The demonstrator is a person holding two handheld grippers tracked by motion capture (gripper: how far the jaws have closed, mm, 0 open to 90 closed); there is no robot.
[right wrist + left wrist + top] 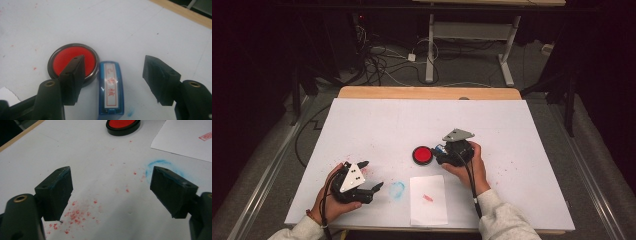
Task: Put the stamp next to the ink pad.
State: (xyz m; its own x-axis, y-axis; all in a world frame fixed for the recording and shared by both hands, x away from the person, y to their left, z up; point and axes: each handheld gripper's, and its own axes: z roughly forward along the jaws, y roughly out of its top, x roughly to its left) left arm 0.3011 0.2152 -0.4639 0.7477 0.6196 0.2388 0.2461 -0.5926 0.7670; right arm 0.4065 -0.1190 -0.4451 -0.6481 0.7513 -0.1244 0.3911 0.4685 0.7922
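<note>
Glossy blue plastic stamp [110, 90]

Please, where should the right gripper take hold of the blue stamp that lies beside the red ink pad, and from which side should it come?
Grip the blue stamp across its two long side walls, near mid-length, coming from above. It lies flat beside the red ink pad, label up, between the open jaws of the right gripper. One finger must slip between stamp and pad, so closing slowly seems wise.
</note>
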